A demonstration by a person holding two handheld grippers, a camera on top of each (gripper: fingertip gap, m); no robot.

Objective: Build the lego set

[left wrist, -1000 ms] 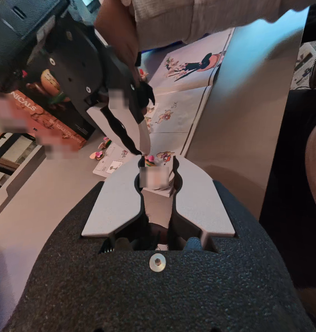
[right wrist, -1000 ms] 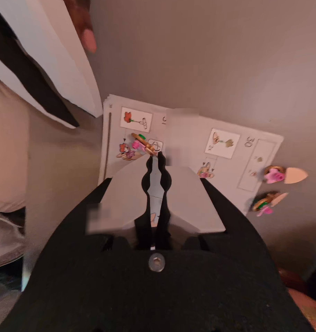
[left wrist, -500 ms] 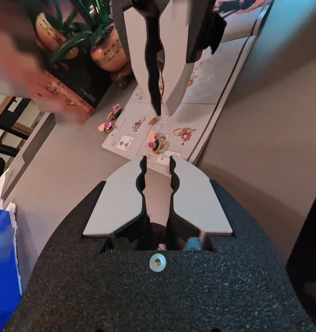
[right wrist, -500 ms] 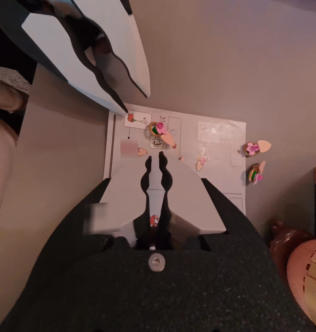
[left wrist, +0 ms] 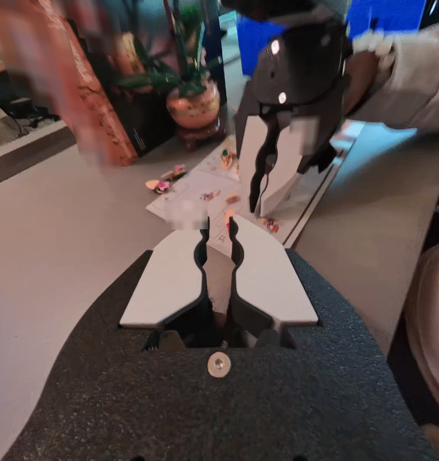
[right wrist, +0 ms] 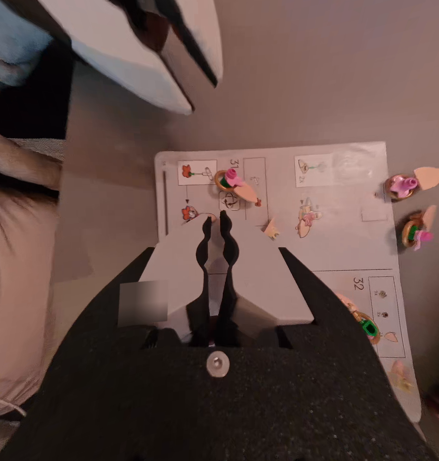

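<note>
A small flower assembly (right wrist: pixel 228 182) with a gold ring, a green core, a pink top and a tan petal lies on the open instruction booklet (right wrist: pixel 338 249). My right gripper (right wrist: pixel 215 216) hovers just short of it, jaws a narrow gap apart with nothing between them. My left gripper (left wrist: pixel 219 220) is open and empty, low over the table; the assembly's tan petal (left wrist: pixel 229 214) shows just past its tips. The left gripper also shows in the right wrist view (right wrist: pixel 204 97), up and to the left. The right gripper (left wrist: pixel 257 208) points down at the booklet in the left wrist view.
Two similar flower assemblies (right wrist: pixel 403 185) (right wrist: pixel 415 232) lie on the grey table (left wrist: pixel 63 249) beside the booklet. Another (right wrist: pixel 365 326) is partly hidden by my right gripper. A loose tan piece (right wrist: pixel 272 228) lies on the page. A potted plant model (left wrist: pixel 193 107) and the set's box (left wrist: pixel 108 99) stand behind. About 7 centimetres separates my left fingertips from my right. Left tips and right tips are each some 20 centimetres from the potted plant model (left wrist: pixel 193 107).
Both grippers have drawn back from the flower assembly, which now lies alone on the booklet. The right gripper has risen and the left has pulled back toward the table's near side.
</note>
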